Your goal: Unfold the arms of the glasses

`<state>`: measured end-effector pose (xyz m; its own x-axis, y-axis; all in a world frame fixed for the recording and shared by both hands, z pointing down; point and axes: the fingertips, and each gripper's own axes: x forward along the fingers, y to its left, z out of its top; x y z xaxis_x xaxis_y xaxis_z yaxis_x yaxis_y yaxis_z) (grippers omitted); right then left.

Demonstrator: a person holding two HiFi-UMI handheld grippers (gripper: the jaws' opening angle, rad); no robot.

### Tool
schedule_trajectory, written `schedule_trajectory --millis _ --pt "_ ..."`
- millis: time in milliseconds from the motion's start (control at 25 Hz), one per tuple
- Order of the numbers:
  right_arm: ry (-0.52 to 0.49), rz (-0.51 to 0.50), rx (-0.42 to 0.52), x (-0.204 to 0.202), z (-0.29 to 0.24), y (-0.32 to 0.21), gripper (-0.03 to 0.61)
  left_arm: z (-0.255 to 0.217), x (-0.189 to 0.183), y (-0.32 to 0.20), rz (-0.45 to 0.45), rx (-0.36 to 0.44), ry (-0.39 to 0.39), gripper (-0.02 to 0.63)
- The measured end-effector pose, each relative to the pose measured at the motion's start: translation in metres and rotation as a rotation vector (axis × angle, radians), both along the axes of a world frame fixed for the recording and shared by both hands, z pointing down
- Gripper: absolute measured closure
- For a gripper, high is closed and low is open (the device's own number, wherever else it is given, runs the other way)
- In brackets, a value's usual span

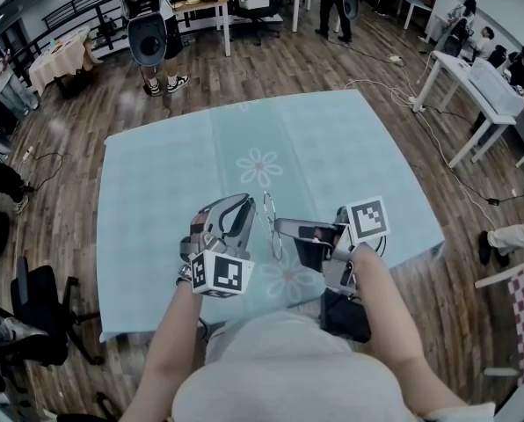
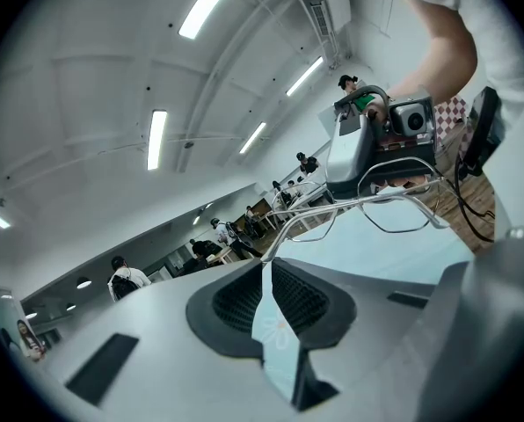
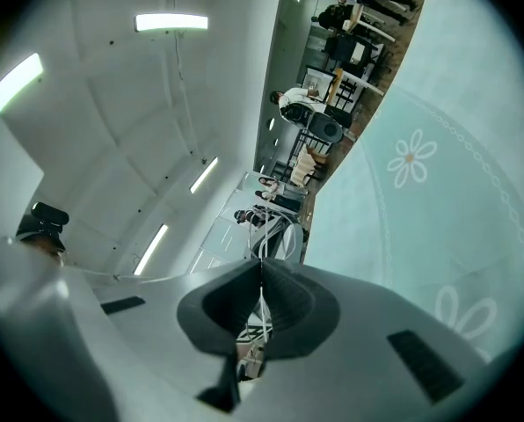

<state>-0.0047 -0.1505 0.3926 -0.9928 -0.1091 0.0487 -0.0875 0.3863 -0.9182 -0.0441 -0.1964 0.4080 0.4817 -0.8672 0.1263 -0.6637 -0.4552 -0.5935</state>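
Both grippers are up over the table point(image 1: 156, 192) with its pale blue flowered cloth, pointing at each other, and the glasses point(image 1: 270, 222) hang in the air between them, clear of the cloth; the left gripper point(image 1: 250, 209) has its jaws pinched together on one thin wire arm, which runs out from the pads toward the lenses; the right gripper point(image 1: 281, 228) is clamped tight on the glasses from the opposite side, a sliver of wire showing between its closed pads; in the head view the lenses stand on edge, one above the other; beyond the table, people point(image 1: 152, 25) stand about on the wooden floor point(image 1: 271, 60).
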Motion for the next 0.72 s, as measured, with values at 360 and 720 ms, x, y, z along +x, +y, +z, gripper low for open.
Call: schedule_trajectory --millis 360,720 --pt "0.022 0.011 0.001 0.003 0.005 -0.004 0.568 0.006 -0.012 0.005 -0.018 -0.049 0.042 0.573" --pt "0.027 0.084 -0.033 -0.002 0.011 -0.033 0.568 0.016 -0.043 -0.008 -0.060 -0.086 0.059 0.574"
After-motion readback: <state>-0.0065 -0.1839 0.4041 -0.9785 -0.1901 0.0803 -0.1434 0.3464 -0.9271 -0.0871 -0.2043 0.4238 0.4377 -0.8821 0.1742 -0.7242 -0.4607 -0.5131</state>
